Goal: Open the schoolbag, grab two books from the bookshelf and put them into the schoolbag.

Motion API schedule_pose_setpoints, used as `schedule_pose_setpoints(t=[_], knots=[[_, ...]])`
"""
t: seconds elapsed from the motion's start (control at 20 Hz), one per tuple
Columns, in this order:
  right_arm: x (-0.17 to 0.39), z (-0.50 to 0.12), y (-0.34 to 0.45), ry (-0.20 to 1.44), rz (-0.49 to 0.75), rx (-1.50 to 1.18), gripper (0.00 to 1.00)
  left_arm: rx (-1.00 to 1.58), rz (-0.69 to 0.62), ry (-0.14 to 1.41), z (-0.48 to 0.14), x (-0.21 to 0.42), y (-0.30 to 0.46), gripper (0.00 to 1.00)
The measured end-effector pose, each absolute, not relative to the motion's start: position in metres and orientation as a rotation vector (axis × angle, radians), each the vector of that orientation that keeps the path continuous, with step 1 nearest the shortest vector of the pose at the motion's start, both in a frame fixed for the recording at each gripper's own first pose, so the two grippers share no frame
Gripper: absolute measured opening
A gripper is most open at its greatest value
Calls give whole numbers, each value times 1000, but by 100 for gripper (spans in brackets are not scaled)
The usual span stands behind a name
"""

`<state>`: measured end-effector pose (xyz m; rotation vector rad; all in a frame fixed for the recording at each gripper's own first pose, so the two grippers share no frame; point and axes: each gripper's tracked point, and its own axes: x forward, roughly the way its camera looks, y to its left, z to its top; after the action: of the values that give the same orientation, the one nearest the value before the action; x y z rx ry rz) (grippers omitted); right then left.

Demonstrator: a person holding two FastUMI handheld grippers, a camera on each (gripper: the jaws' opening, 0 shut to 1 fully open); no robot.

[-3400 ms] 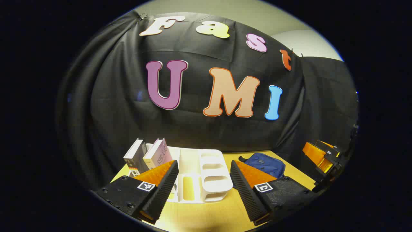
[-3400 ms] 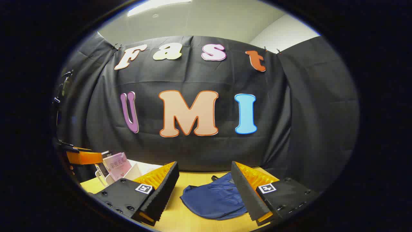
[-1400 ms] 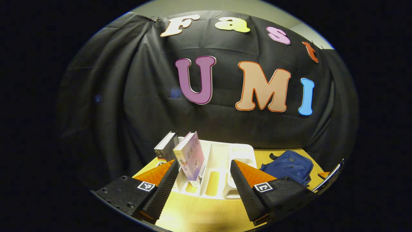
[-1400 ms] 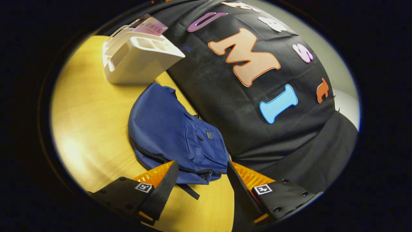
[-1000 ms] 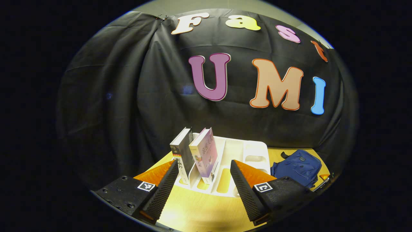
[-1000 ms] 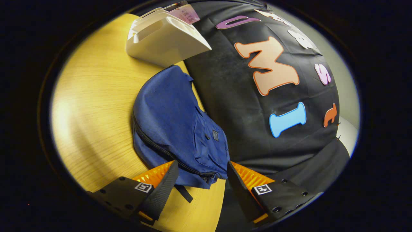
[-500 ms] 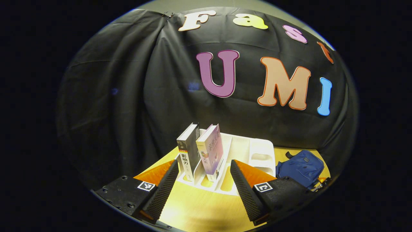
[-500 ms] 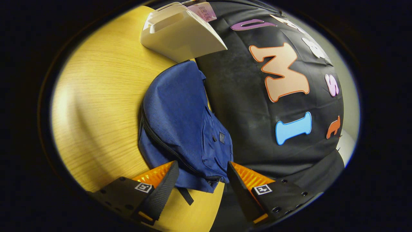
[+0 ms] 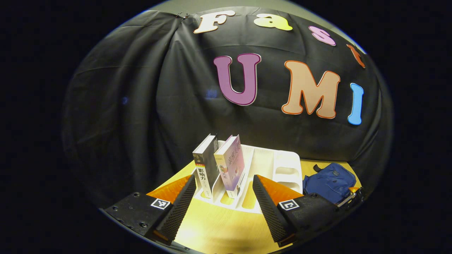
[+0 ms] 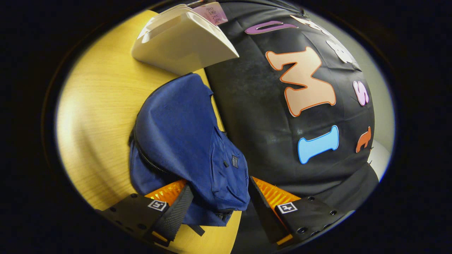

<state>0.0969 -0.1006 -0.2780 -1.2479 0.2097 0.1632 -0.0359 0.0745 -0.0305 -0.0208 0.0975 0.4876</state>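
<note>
At the bottom of the left gripper view, the left gripper point(image 9: 224, 197) has its jaws spread wide with nothing between them, poised above a pale wooden table point(image 9: 219, 229). Just beyond the fingertips, in the lower middle of the frame, a white bookshelf point(image 9: 272, 165) with upright dividers stands on the table. Two books stand in its left-hand slots, spines toward the camera and leaning slightly right: a dark book point(image 9: 204, 165) with a grey and black cover, and beside it a pink and lilac book point(image 9: 231, 165). To the right of the shelf, at the lower right of the frame, lies the schoolbag point(image 9: 330, 181), a small navy blue fabric backpack, close to the shelf. Black cloth hangs behind everything.

In the right gripper view the scene is rotated, with the table point(image 10: 95, 106) filling the left side and the black cloth the right. The schoolbag point(image 10: 180, 141) lies flat in the centre of the frame: soft, wrinkled navy cloth, a dark zip running along its left edge, a front pocket with a small square label. The zip looks closed. The right gripper point(image 10: 219, 208) sits at the bottom of the frame, jaws wide open, with the lower end of the bag lying between the two fingers; whether either finger touches the fabric cannot be told. The white bookshelf point(image 10: 176, 46) appears at the upper left, touching or almost touching the bag's top edge, with the pink book point(image 10: 212, 12) peeking behind it.
</note>
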Motion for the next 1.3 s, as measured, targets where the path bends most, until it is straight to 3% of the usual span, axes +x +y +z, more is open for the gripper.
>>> schedule_pose_setpoints(t=[0.35,0.6,0.8,0.85,0.9,1.3], knots=[[112,-298,-82,239,184,-1259,87,-22,475,102,-31,-35,73,95],[127,-297,-77,249,171,-1231,55,-8,464,115,-32,-32,73,95],[131,-295,-80,254,147,-1222,17,15,457,136,-33,-26,79,92],[128,-296,-81,267,151,-1220,22,19,453,142,-32,-24,80,92],[129,-294,-80,271,151,-1214,7,20,446,149,-30,-21,81,95],[141,-246,-83,268,82,-1109,8,-30,287,221,-12,27,85,95]])
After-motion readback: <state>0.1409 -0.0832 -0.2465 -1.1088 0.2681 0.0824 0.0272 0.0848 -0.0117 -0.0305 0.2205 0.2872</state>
